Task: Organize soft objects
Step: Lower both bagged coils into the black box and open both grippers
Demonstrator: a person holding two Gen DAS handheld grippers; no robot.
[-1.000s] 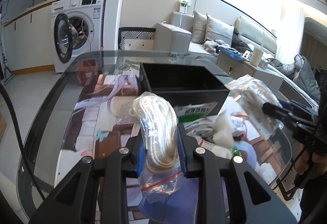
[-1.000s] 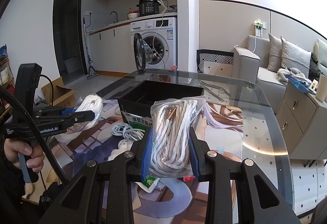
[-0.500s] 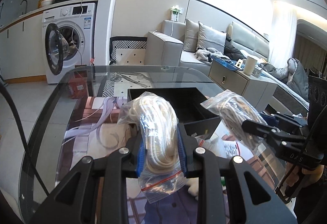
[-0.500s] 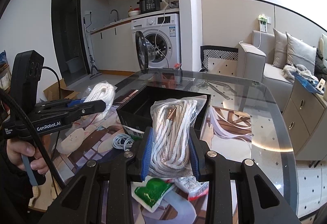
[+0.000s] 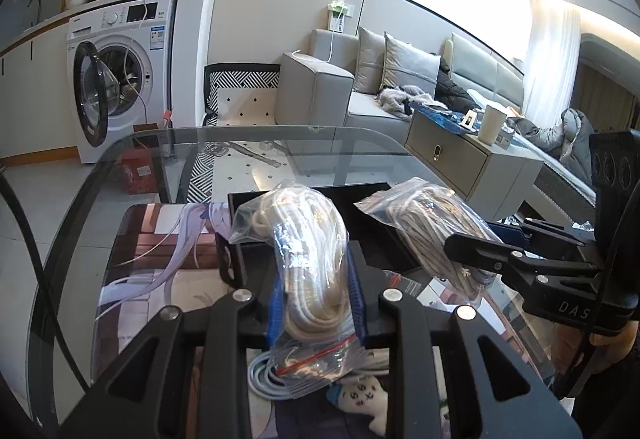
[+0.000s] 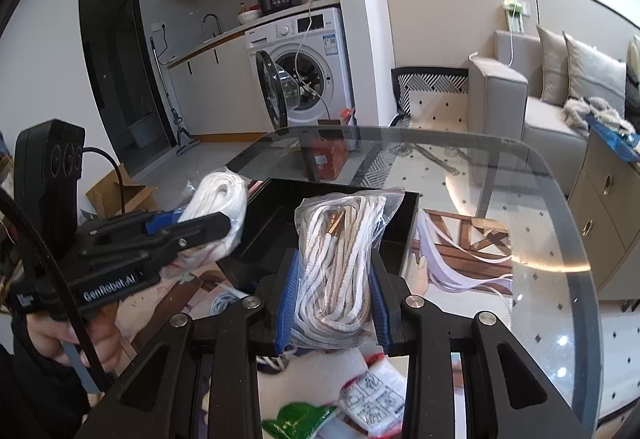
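Observation:
My left gripper [image 5: 316,279] is shut on a clear zip bag of white rope [image 5: 308,255], held up over the near edge of the black box [image 5: 372,235]. My right gripper [image 6: 332,283] is shut on a clear bag of white and brown laces [image 6: 340,251], also just above the black box [image 6: 272,239]. In the left wrist view the right gripper [image 5: 476,243] comes in from the right with its bag of laces [image 5: 432,227]. The right wrist view shows the left gripper [image 6: 200,223] at the left with the rope bag [image 6: 220,199].
The box stands on a glass table [image 6: 540,279] over a printed mat [image 5: 152,259]. A light blue cable coil [image 5: 260,375], a small white plush [image 5: 368,399] and a green and white packet [image 6: 352,403] lie near the front. Hands hold both gripper handles.
Both grippers have carried their bags forward toward the black box and closer together. The bags now hang over the box instead of short of it.

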